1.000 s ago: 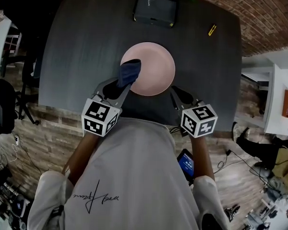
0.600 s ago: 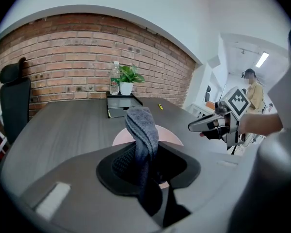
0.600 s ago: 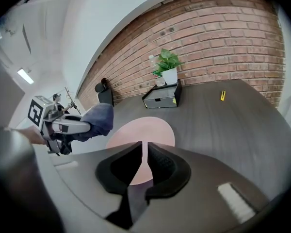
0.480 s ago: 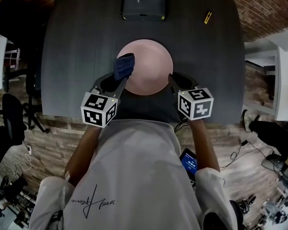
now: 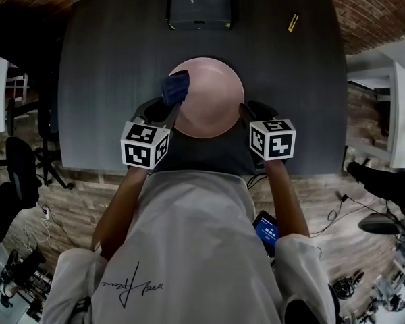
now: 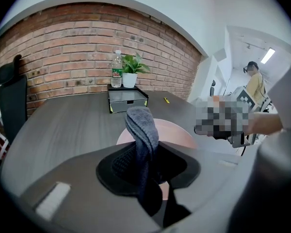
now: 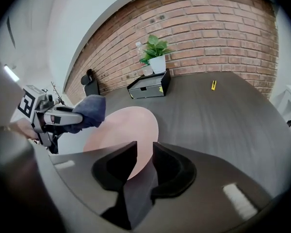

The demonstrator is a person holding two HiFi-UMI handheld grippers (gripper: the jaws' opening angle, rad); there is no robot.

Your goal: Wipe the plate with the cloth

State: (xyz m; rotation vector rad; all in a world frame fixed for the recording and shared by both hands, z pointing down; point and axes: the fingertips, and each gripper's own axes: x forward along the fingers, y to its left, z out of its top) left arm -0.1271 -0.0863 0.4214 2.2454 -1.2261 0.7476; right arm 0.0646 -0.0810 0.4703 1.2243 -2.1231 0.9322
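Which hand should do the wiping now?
Left. The left gripper is shut on the cloth, over the plate. The right gripper has just been opening its jaws by the rim, nothing pinched between them.

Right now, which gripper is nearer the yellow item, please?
Right: the right gripper, jaws just opening, empty, sits on the yellow item's side of the plate; the left gripper across it.

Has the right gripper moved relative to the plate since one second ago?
Yes. The right gripper moved forward from the table's near edge to the plate's right rim. Its jaws have just been opening; the rim shows between them, ungripped.
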